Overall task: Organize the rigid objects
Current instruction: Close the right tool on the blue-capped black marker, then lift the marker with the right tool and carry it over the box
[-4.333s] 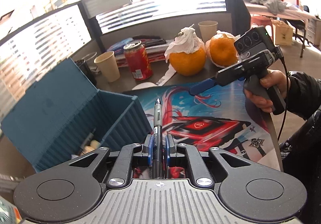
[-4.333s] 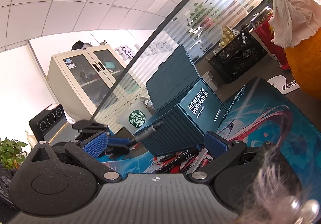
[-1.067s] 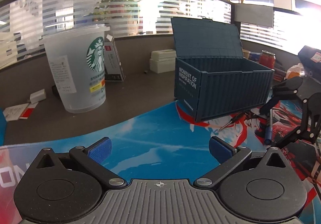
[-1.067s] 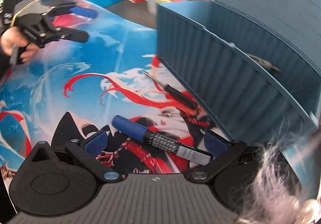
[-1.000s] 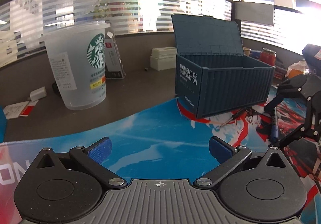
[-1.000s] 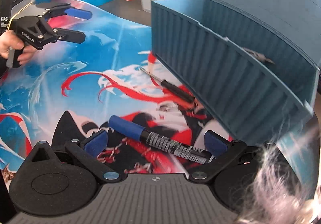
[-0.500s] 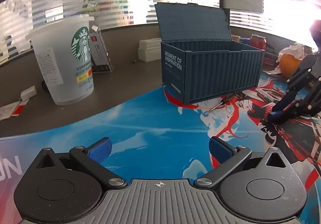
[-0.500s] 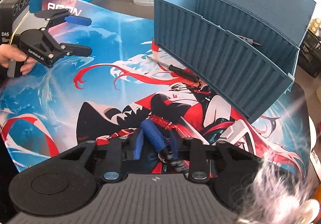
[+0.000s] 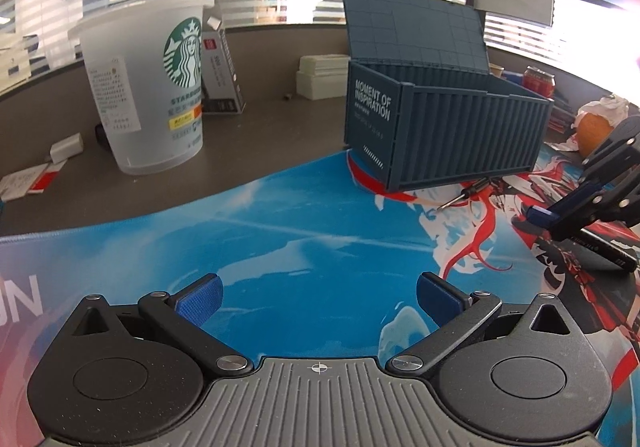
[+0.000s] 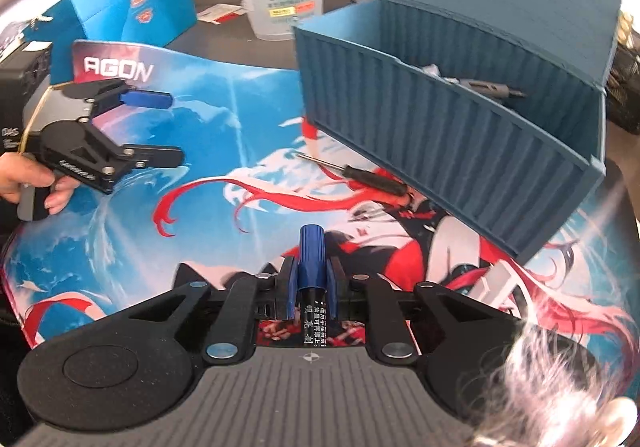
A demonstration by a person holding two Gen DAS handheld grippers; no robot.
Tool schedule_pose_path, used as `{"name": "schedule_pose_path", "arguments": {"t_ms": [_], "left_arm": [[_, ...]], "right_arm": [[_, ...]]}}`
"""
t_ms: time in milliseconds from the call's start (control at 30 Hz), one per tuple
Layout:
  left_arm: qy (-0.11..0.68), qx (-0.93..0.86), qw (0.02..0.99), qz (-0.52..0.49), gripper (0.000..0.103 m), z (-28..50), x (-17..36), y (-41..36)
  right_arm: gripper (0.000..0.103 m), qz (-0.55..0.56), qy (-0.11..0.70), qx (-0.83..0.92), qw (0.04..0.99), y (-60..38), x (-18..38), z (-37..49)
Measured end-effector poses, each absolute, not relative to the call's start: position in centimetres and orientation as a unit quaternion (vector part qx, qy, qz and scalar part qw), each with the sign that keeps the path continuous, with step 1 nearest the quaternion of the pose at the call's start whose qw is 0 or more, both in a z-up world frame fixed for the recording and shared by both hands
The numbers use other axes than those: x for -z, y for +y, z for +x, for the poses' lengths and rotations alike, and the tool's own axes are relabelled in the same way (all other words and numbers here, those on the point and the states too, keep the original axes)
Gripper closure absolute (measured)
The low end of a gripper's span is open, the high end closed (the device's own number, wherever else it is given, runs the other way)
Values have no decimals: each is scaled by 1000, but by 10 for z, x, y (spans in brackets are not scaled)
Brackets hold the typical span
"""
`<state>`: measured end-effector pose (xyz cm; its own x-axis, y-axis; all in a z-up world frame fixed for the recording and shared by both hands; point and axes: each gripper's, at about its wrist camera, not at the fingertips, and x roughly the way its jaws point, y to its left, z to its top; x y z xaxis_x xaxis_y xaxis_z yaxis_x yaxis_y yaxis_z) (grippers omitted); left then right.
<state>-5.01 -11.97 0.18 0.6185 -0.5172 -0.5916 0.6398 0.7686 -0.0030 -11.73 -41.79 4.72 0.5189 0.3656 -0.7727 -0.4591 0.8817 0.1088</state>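
Right claw: the right claw [image 10: 311,283] has just been closing and now pinches the marker [image 10: 312,267] at its blue cap end, the cap poking out ahead of the fingers.
Left claw: the left claw [image 9: 318,295] is spread wide with nothing between its blue pads, above the printed mat [image 9: 280,231].
Container box: the blue container box [image 10: 460,127] stands on the mat's far edge with its lid up.
Screwdriver: a small black-handled screwdriver [image 10: 360,177] lies on the mat just beside the box's front wall.
Only in right view: a grey tool [image 10: 480,87] lying inside the box; the hand [image 10: 28,179] holding the left claw; a blue carton [image 10: 132,7] beyond the mat.
Only in left view: the box's end wall, lettered "MOMENT OF INSPIRATION"; the marker's black barrel sticking out behind the right claw, low over the mat; an orange [image 9: 596,131] and a red can [image 9: 540,81] on the counter [image 9: 260,127].
Both views: a Starbucks cup [image 9: 148,87] on the counter beside the mat.
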Motion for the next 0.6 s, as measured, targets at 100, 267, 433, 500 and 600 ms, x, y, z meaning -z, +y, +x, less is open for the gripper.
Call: {"name": "schedule_pose_path", "arguments": {"t_ms": [100, 267, 433, 500, 600], "left_arm": [[295, 319, 894, 110, 0, -51, -2, -121], [295, 303, 898, 120, 0, -53, -1, -124], [302, 287, 901, 118, 0, -50, 0, -122], [307, 283, 901, 115, 0, -48, 0, -122], [313, 280, 901, 111, 0, -47, 1, -121]], "right_arm": [[89, -66, 424, -242, 870, -412, -55, -119], [89, -78, 422, -243, 870, -407, -63, -118], [89, -90, 417, -243, 871, -402, -71, -117], [89, -93, 413, -242, 873, -400, -73, -117], [89, -94, 405, -240, 877, -399, -80, -116]]}}
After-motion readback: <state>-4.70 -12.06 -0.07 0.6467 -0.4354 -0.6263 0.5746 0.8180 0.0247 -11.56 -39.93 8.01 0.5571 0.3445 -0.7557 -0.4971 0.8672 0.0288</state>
